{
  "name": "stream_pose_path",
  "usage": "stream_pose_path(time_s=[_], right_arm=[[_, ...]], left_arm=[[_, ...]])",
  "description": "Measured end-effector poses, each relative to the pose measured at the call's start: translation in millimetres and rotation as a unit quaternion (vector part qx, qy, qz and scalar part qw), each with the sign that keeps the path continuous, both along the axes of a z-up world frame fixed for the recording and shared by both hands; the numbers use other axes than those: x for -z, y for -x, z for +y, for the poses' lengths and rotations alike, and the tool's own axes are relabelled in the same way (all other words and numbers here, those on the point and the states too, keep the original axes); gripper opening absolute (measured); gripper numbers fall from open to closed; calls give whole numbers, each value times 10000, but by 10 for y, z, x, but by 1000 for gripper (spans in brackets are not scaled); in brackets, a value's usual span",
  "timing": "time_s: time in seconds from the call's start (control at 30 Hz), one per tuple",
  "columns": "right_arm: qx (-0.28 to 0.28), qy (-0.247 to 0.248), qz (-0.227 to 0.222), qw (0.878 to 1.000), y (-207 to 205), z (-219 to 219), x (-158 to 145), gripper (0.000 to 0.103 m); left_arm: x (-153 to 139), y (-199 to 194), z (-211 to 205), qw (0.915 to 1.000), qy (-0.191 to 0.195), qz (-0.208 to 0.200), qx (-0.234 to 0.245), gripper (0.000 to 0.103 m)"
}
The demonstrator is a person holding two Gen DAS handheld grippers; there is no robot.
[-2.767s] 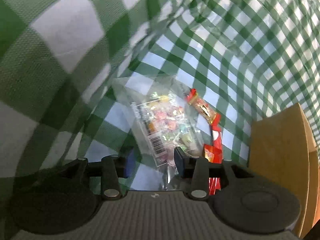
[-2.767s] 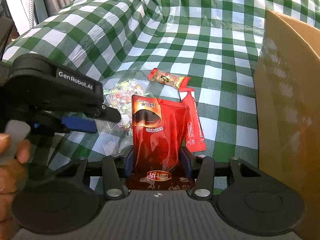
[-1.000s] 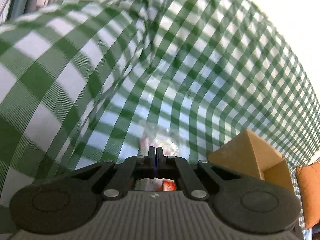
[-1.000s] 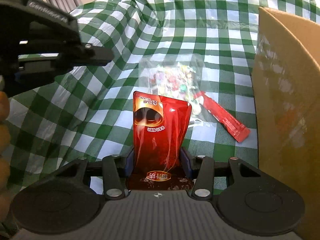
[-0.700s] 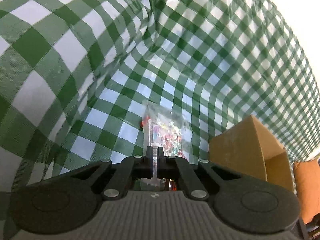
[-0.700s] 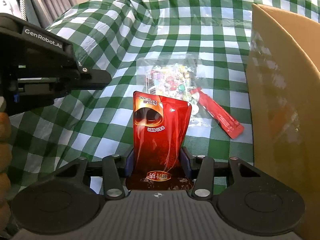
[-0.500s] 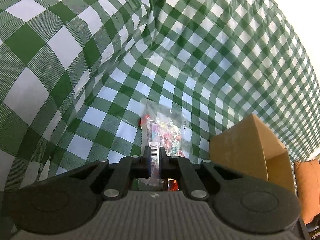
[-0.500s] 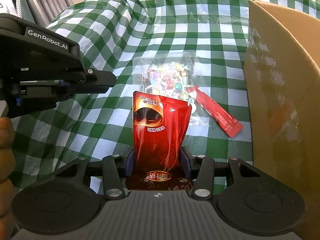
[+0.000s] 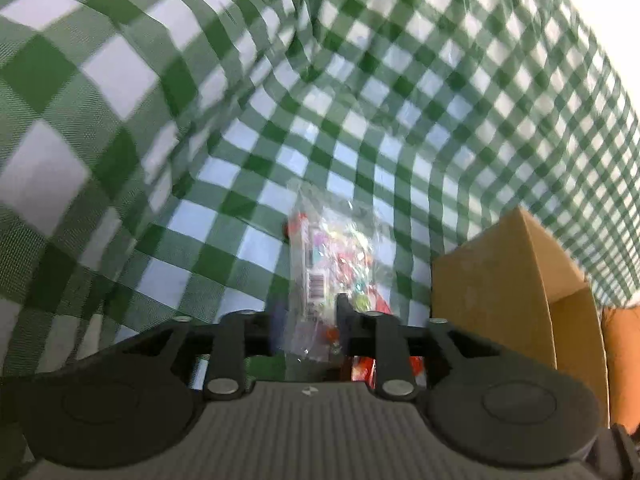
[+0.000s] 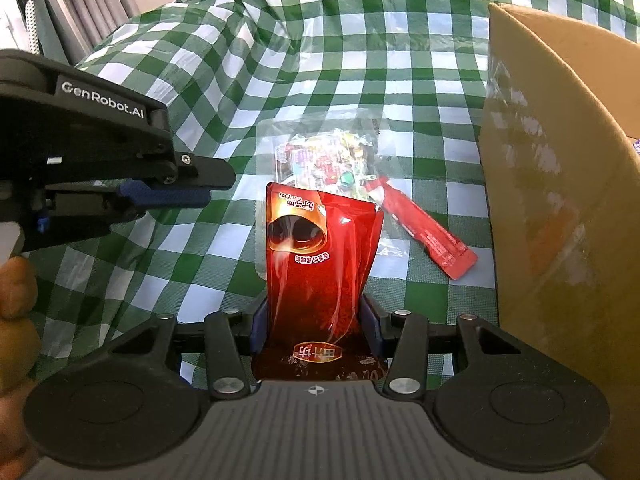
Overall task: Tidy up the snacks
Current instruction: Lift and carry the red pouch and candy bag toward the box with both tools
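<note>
My right gripper point(image 10: 314, 320) is shut on a red snack pouch point(image 10: 320, 252) that stands upright between its jaws. A clear bag of colourful candies point(image 10: 324, 160) lies on the green checked cloth beyond it, with a flat red stick packet point(image 10: 424, 228) at its right. My left gripper point(image 9: 306, 312) is open, jaws apart, above the near end of the candy bag point(image 9: 336, 256); it also shows at the left of the right wrist view point(image 10: 176, 192), raised off the cloth. A cardboard box point(image 10: 560, 180) stands at the right.
The green and white checked cloth point(image 10: 360, 40) covers the whole surface and is rumpled at the back. The cardboard box point(image 9: 500, 280) rises close on the right. A person's hand point(image 10: 12, 320) holds the left gripper. An orange object point(image 9: 620, 360) lies beyond the box.
My left gripper was shut on the candy bag a second ago and has opened; the bag now lies on the cloth. My right gripper keeps its hold on the red pouch.
</note>
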State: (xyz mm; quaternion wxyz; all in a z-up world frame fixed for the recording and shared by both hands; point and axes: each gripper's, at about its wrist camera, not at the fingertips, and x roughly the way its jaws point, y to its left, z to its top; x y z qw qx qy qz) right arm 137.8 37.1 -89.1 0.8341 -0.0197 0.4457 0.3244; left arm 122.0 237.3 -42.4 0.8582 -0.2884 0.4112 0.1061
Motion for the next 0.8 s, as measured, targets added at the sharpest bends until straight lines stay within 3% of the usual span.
stream_pose_path(time_s=[0.17,0.27,0.4,0.57,0.63,0.67,0.73,0.8], right_arm=[[62,-6,166,9998,-27,-8,24,49],[99,-36,242,9997,-52,-34,28,49],[114,-44,272,9996,-68,-54,30,49],[174,-106,397,9990,-111,-63,30,49],[193,-135,436,9988,-117,-70,30,49],[187,-133,432,9988,-113,-68,30,49],[188,-131,420,9989,-102,-66,30,50],[185,-132,413,9989,-97,-67,31,50]], left_arm=[[20,-294,132,10000,-20,4,75,63],[190,-356,274,9999,113,-41,41,69],[420,-395,429,9997,226,56,-124,69],[514,-463,398,9991,316,-189,211,69],[536,-499,348,9965,635,-339,434,66],[545,-517,310,9948,736,-388,586,60],[526,-550,203,9934,627,-437,861,42],[516,-569,122,9932,421,-391,1014,16]])
